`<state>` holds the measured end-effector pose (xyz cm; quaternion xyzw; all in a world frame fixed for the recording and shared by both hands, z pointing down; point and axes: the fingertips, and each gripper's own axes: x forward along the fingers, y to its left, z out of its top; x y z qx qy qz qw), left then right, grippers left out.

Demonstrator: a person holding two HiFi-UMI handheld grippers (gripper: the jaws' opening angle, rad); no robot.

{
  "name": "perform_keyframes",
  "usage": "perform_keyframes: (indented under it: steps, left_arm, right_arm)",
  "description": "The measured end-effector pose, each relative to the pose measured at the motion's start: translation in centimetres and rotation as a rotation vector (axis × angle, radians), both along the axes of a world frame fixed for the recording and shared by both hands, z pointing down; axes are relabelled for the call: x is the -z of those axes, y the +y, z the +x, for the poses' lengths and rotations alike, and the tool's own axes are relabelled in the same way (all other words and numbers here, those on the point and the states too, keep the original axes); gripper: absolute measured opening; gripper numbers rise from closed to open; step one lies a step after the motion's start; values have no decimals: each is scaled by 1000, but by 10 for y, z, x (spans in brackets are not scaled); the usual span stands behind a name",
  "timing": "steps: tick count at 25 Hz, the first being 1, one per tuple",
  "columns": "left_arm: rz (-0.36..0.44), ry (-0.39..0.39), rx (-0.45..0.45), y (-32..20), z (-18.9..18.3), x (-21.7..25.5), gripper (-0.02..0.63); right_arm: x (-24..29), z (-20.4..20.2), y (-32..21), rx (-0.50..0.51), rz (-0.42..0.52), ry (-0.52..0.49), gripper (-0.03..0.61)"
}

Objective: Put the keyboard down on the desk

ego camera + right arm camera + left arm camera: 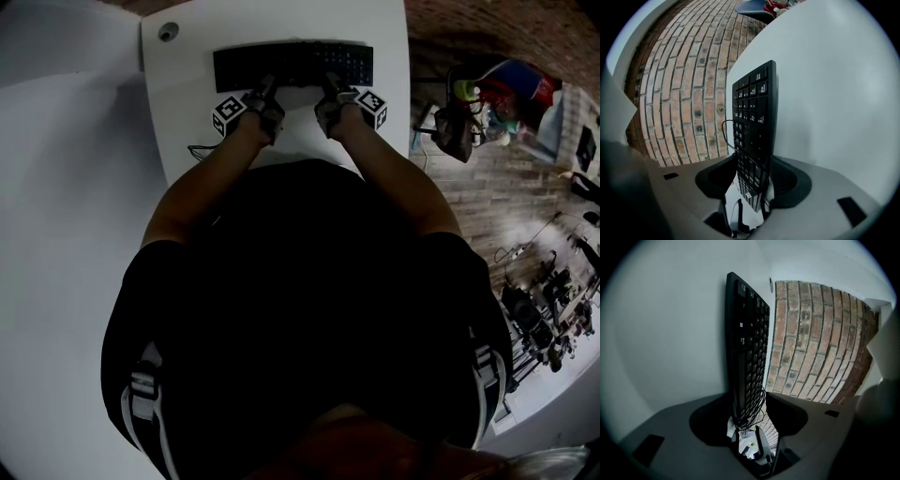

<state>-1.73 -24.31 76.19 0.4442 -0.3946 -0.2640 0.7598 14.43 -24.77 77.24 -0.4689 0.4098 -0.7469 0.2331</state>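
**Head view.** The black keyboard (292,66) spans the white desk (187,122) at your 12 o'clock, with its near long edge held at two places. Your left gripper (265,96) takes that edge toward 11 o'clock and your right gripper (334,94) toward 1 o'clock.

**Gripper views.** Each pair of jaws is narrowed to the keyboard's thickness and clamps it. A thin black cable (761,401) loops past them.

You cannot tell whether the keyboard touches the desk. Brick floor (487,178) lies at 3 o'clock.
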Motion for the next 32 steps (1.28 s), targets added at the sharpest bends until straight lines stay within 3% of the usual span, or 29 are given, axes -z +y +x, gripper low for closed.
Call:
perform_keyframes:
  steps: [14, 22, 32]
  left_arm:
    - [36, 38, -18, 12, 7, 18, 232]
    - [68, 64, -25, 15, 11, 47, 233]
    - [147, 5, -95, 24, 7, 69, 171]
  right_arm:
    - [6, -1, 20, -20, 18, 4, 219]
    - [33, -6, 17, -10, 108, 10, 219]
    - [54, -13, 31, 125, 180, 156, 218]
